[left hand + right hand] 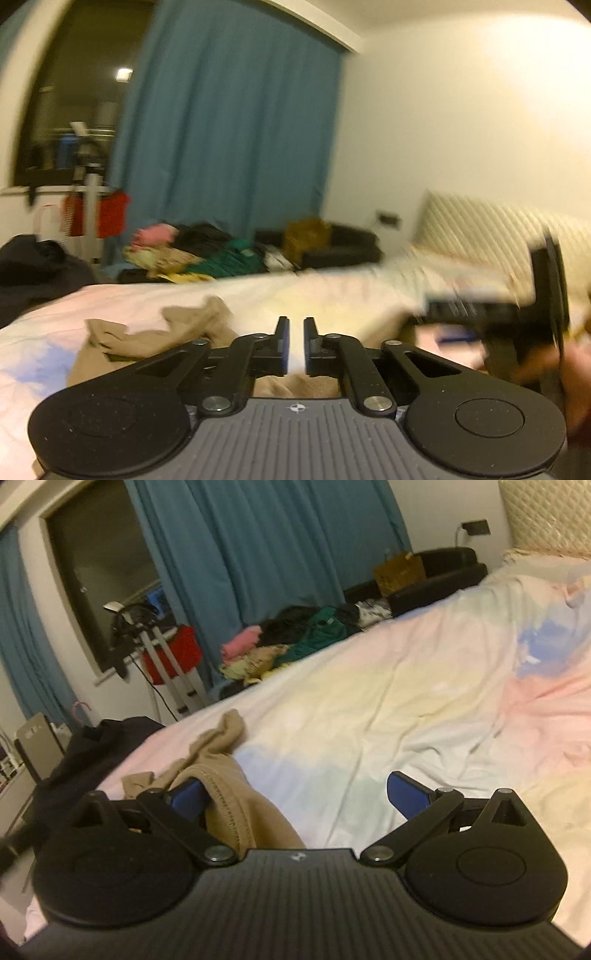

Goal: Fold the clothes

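Note:
A tan garment [155, 336] lies crumpled on the pastel bedsheet [332, 295]. My left gripper [295, 343] sits just above it; its jaws are nearly closed with a narrow gap and hold nothing I can see. In the right wrist view the same tan garment [221, 775] lies at the lower left, its hem draped against the left blue finger pad [188, 797]. My right gripper [295, 797] is wide open above the bedsheet [388, 701]. The right gripper [517, 314] also shows blurred at the right of the left wrist view.
A pile of mixed clothes [288, 642] lies beyond the bed's far edge, next to a black sofa [436, 576]. A dark garment [88, 753] sits at the bed's left edge. A drying rack [166, 653] and blue curtains [258, 546] stand behind. Pillows [480, 229] lie at the head.

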Demonstrator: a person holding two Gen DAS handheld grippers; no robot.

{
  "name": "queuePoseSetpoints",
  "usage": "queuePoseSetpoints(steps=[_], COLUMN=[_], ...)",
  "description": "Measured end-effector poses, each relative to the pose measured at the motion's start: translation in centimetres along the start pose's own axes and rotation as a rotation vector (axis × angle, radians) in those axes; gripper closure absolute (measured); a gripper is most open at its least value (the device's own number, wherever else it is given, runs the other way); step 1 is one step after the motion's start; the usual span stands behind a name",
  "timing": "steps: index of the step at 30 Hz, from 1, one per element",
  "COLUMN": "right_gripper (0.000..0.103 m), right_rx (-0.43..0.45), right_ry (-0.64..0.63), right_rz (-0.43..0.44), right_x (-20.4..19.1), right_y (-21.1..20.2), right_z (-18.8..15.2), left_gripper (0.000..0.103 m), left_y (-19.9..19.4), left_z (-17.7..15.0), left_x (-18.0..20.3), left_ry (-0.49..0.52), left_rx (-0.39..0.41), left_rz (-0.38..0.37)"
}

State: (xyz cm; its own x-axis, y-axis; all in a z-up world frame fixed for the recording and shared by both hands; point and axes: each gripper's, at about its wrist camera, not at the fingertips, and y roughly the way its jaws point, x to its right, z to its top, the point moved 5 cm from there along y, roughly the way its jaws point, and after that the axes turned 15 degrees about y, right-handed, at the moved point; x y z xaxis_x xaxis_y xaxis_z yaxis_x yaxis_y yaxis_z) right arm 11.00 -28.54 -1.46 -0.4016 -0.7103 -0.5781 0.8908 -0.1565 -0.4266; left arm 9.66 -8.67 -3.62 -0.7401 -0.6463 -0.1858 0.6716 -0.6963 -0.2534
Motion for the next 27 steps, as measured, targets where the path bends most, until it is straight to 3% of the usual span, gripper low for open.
queuePoseSetpoints(steps=[1,3,5,8,10,12,13,18,21,23,27], right_gripper=[0.000,0.000,0.000,0.000,0.000,0.000,0.000,0.000,0.000,0.000,0.000], right_rx=[0.007,0.022,0.044,0.087,0.099,0.093,0.083,-0.009,-0.093,-0.144,-0.130], right_ry=[0.000,0.007,0.020,0.015,0.006,0.008,0.016,0.049,0.011,-0.065,-0.176], right_rz=[0.007,0.026,0.055,0.094,0.112,0.111,0.108,0.109,0.111,0.078,-0.021], right_x=[-0.2,-0.3,-0.4,-0.8,-1.1,-1.0,-0.8,-0.1,-0.5,-1.2,-0.9], right_y=[-0.1,-0.5,-1.0,-1.8,-2.1,-1.9,-1.7,-0.1,0.7,0.7,-1.6], right_z=[0.0,0.0,0.3,0.6,0.6,0.6,0.5,0.1,-0.9,-1.7,-2.5], left_gripper=[0.086,0.063,0.054,0.052,0.059,0.093,0.095,0.098,0.098,0.098,0.098], left_y=[0.5,1.7,3.2,5.7,7.0,7.0,6.6,1.3,-1.2,-1.9,-2.3], left_z=[-0.3,-1.3,-2.4,-4.1,-4.9,-4.8,-4.4,-0.6,1.1,1.6,1.4], left_x=[0.9,2.6,4.2,5.9,6.1,5.1,4.4,0.9,0.0,-0.2,0.0], left_ry=[0.038,0.127,0.221,0.340,0.363,0.300,0.255,0.036,-0.029,-0.045,-0.060], left_rx=[-0.018,-0.058,-0.091,-0.136,-0.152,-0.136,-0.117,0.083,0.180,0.204,0.207], left_rz=[-0.011,0.006,0.034,0.105,0.171,0.213,0.232,0.272,0.274,0.276,0.260])
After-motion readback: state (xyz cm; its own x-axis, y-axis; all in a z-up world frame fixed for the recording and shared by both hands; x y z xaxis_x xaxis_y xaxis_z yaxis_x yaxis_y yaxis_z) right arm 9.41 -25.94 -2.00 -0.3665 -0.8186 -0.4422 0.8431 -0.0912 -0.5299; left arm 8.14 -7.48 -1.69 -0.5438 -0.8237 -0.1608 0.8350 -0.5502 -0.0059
